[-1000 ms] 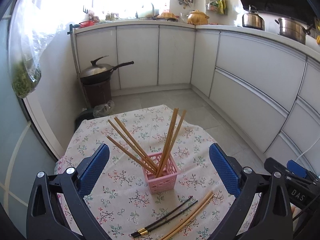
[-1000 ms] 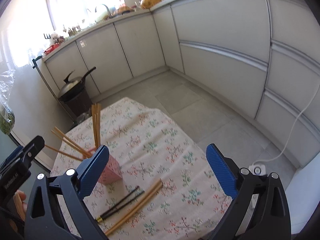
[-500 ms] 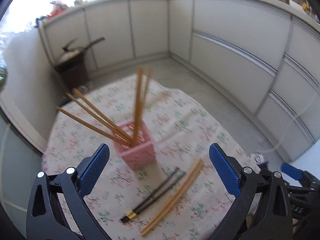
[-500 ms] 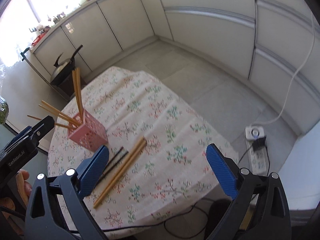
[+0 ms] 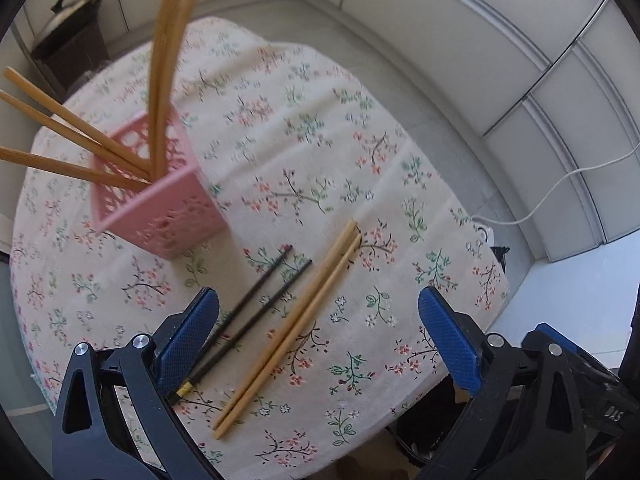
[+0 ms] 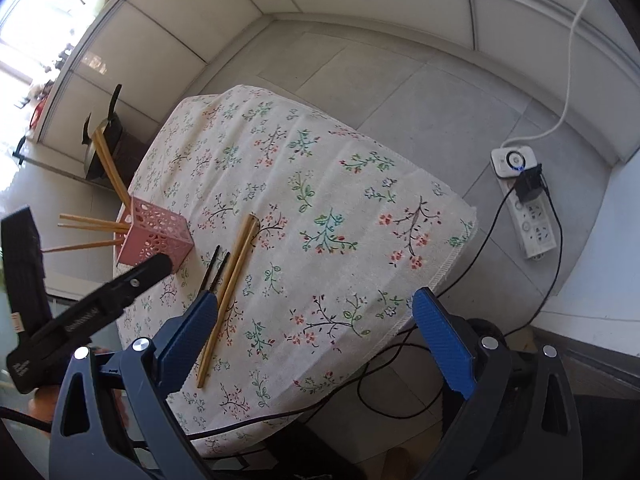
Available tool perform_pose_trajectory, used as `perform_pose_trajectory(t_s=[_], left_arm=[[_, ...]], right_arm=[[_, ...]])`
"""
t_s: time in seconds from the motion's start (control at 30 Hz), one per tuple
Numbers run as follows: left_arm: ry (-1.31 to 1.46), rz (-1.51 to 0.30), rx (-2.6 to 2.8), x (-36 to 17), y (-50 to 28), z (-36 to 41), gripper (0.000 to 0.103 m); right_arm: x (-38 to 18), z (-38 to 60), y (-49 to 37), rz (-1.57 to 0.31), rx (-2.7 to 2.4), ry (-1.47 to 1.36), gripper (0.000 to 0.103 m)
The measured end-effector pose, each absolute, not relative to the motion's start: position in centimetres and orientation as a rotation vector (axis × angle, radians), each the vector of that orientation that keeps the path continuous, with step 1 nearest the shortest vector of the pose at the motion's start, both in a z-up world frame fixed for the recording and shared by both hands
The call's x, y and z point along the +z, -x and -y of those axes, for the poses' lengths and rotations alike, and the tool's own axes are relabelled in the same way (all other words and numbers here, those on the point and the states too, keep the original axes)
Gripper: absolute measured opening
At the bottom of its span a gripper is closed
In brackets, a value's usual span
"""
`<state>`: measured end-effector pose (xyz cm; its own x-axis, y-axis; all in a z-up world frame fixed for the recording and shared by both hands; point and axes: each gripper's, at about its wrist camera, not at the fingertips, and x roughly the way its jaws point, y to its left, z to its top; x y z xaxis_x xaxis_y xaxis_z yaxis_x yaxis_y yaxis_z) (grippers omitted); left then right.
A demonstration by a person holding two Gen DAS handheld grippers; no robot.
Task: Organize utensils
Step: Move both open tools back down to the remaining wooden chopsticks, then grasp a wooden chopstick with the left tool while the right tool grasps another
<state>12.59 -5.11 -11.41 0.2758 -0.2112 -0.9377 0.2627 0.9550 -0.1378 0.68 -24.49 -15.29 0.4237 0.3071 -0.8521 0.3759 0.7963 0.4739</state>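
Note:
A pink lattice basket (image 5: 160,208) (image 6: 156,236) stands on the floral tablecloth (image 5: 320,140) (image 6: 320,208) and holds several wooden chopsticks (image 5: 164,64) that lean out. A wooden chopstick pair (image 5: 292,328) (image 6: 230,292) and a black chopstick pair (image 5: 256,308) (image 6: 212,270) lie flat on the cloth in front of the basket. My left gripper (image 5: 318,336) is open and empty, hovering above the loose pairs. My right gripper (image 6: 316,332) is open and empty, above the table's near edge, with the loose pairs by its left finger.
White kitchen cabinets (image 6: 360,4) curve around the grey tiled floor (image 6: 420,92). A wok on a dark stand (image 5: 76,40) (image 6: 108,140) sits beyond the table. A power strip (image 6: 524,204) with cables lies on the floor to the right. The table edge is close below both grippers.
Both grippers have risen and tilted down over the table, so the loose chopsticks now lie between or beside the fingers. Nothing on the table has moved.

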Motion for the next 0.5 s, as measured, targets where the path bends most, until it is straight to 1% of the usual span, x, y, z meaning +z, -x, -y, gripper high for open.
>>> perform_pose_trajectory(t_s=[0.2, 0.3, 0.37, 0.43, 0.5], left_arm=[[-0.088, -1.265, -0.308, -13.3, -14.3, 7.0, 0.095], [-0.122, -1.252, -0.288, -14.1, -15.5, 7.9, 0.092], [-0.153, -1.261, -0.282, -14.9, -16.2, 8.5, 0.081], [-0.190, -1.281, -0.274, -15.8, -16.7, 9.1, 0.074], [-0.212, -1.294, -0.268, -16.5, -17.0, 9.3, 0.071]], right_arm=[[-16.3, 26.1, -0.5, -1.185, -0.066, -0.758, 0.095], [-16.7, 26.6, -0.5, -1.196, -0.073, -0.775, 0.095], [-17.0, 26.7, -0.5, -1.209, -0.068, -0.792, 0.095], [-17.3, 26.7, -0.6, -1.223, -0.057, -0.801, 0.095], [-17.6, 26.5, -0.7, -1.235, -0.046, -0.802, 0.095]])
